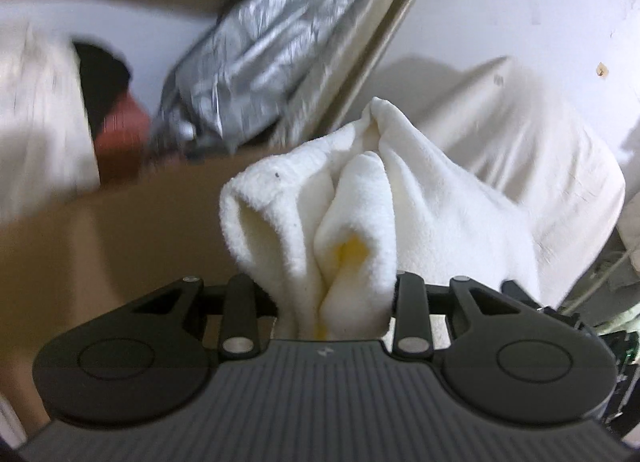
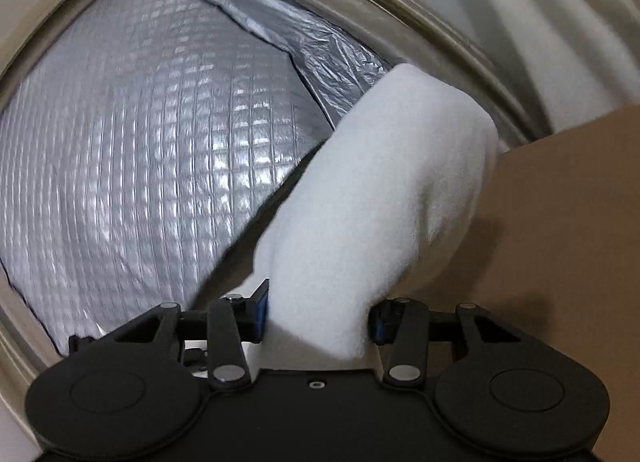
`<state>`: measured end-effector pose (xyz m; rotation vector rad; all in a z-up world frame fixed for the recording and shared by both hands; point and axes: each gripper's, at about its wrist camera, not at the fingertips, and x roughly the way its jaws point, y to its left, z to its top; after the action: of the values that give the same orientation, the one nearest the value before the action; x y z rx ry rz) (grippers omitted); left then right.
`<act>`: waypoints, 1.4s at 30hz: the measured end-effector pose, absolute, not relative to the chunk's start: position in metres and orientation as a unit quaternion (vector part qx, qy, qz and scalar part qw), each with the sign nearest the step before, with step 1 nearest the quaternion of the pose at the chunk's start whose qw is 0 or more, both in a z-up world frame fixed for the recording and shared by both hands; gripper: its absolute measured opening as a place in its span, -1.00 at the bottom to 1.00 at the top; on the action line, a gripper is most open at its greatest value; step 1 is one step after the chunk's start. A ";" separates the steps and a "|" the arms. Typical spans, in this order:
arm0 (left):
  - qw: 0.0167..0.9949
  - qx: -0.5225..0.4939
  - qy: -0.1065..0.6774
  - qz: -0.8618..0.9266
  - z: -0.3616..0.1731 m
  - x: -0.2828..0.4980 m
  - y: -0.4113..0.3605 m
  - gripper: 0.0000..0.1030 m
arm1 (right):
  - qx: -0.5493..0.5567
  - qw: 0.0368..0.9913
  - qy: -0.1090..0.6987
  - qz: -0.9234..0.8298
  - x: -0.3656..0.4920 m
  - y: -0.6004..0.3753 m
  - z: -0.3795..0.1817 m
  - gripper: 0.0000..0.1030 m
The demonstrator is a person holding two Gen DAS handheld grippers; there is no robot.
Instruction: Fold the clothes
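A white fleece garment [image 1: 352, 198] with a yellowish inner side bunches up between the fingers of my left gripper [image 1: 332, 302], which is shut on it and holds it up in front of the lens. In the right wrist view my right gripper [image 2: 316, 318] is shut on another thick fold of the same white fleece [image 2: 380, 198], which rises up and right from the jaws. The fingertips of both grippers are hidden by the cloth.
A brown cardboard surface [image 1: 120, 230] lies below and left; it also shows at the right of the right wrist view [image 2: 560, 222]. Silver quilted foil sheeting [image 2: 140, 142] fills a beige frame [image 2: 440, 22]. A white draped cloth [image 1: 540, 150] sits at the right. A person's dark and red clothing [image 1: 116, 110] is at the left.
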<state>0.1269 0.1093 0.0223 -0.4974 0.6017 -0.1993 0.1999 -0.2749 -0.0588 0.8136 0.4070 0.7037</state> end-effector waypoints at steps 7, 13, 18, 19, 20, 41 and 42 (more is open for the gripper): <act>0.890 -0.213 0.398 0.055 -0.069 0.221 0.150 0.20 | 0.345 0.850 0.344 0.201 0.275 -0.237 -0.130 0.41; 0.850 -0.346 0.396 0.033 -0.142 0.177 0.156 0.19 | 0.315 0.827 0.392 0.250 0.237 -0.236 -0.167 0.51; 0.815 -0.425 0.394 -0.003 -0.170 0.188 0.146 -0.21 | 0.307 0.777 0.435 0.334 0.199 -0.202 -0.194 0.58; 0.811 -0.428 0.398 -0.015 -0.170 0.192 0.144 -0.33 | 0.297 0.792 0.423 0.326 0.190 -0.194 -0.197 0.58; 0.822 -0.410 0.395 -0.011 -0.160 0.191 0.143 -0.44 | 0.295 0.804 0.406 0.319 0.185 -0.189 -0.198 0.49; 0.886 -0.184 0.407 0.123 -0.115 0.157 0.086 -0.14 | 0.295 0.855 0.363 0.223 0.200 -0.240 -0.120 0.72; 0.886 -0.190 0.406 0.120 -0.117 0.157 0.089 -0.16 | 0.304 0.851 0.366 0.223 0.217 -0.243 -0.121 0.79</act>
<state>0.1573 0.0894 -0.1172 -0.3951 0.8437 0.2499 0.2168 -0.2427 -0.1206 0.6407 0.7714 0.4701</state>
